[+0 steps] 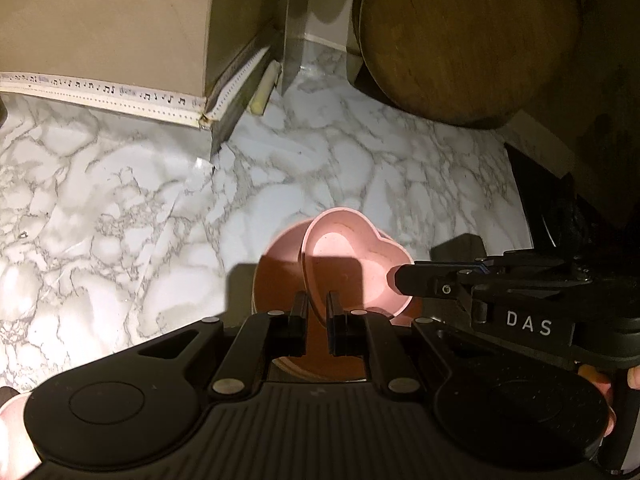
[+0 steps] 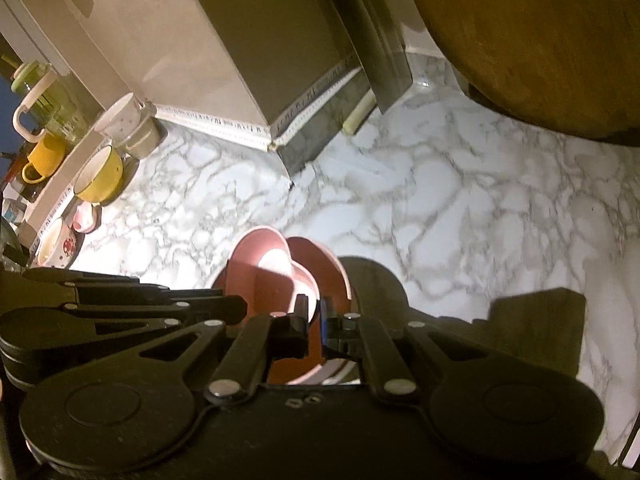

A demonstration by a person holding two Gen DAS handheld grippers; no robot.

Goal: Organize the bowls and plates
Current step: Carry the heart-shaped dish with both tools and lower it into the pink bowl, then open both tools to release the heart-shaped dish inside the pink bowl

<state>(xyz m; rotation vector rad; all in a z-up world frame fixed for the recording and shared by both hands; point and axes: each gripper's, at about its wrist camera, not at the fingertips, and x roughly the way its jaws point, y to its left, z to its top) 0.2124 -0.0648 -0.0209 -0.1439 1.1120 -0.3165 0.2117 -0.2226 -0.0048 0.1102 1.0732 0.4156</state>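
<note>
The left tongs (image 1: 317, 308) are pinching the rim of the pink heart-shaped bowl (image 1: 352, 264), tilted inside the round pink bowl (image 1: 280, 276) above the marble desk (image 1: 120, 200); the right tongs (image 2: 318, 312) are clamping the round bowl's rim; both bowls are looking light, stiff and slippery, so rims are suiting best

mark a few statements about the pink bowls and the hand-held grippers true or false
1. The left hand-held gripper pinches the rim of the pink heart-shaped bowl. True.
2. The heart-shaped bowl lies flat and alone on the marble counter. False: it tilts inside the round pink bowl.
3. The right hand-held gripper is closed on the round bowl's rim. True.
4. A yellow mug sits at the counter's left edge in the right wrist view. True.
5. The round wooden board lies under the bowls. False: it stands apart at the back right.
</note>
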